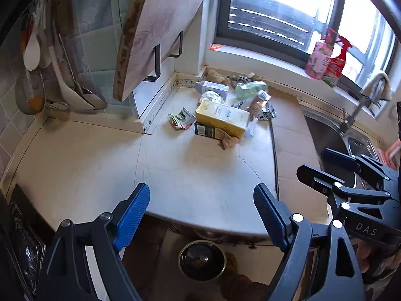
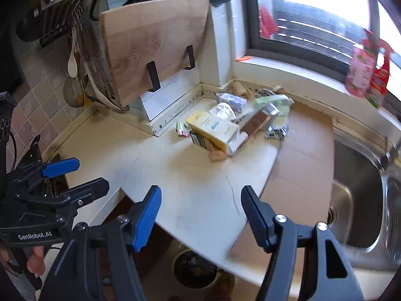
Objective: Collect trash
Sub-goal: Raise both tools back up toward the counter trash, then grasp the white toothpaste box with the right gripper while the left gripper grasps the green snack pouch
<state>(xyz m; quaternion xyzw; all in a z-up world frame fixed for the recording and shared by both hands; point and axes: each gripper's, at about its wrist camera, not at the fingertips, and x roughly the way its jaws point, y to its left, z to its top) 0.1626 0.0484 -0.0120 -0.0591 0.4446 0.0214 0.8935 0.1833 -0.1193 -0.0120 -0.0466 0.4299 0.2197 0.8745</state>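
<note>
A pile of trash lies at the back of the pale counter (image 1: 82, 165). It holds a yellow carton (image 1: 221, 118), a crumpled green and red wrapper (image 1: 181, 120), a green packet (image 1: 250, 89), a brown carton (image 1: 258, 102) and a foil wrapper (image 1: 268, 113). The same yellow carton (image 2: 213, 128) shows in the right wrist view. A round dark bin (image 1: 201, 259) stands on the floor below the counter's front edge. My left gripper (image 1: 200, 193) hangs open and empty above that edge. My right gripper (image 2: 201, 193) is open and empty beside it, well short of the pile.
A wooden cutting board (image 1: 155, 32) leans in a wall rack over the back left, with hanging utensils (image 1: 35, 57) beside it. A steel sink (image 2: 358, 195) and tap (image 1: 371, 92) are at the right. Spray bottles (image 1: 325, 57) stand on the window sill. Brown cardboard (image 2: 305, 155) covers the counter by the sink.
</note>
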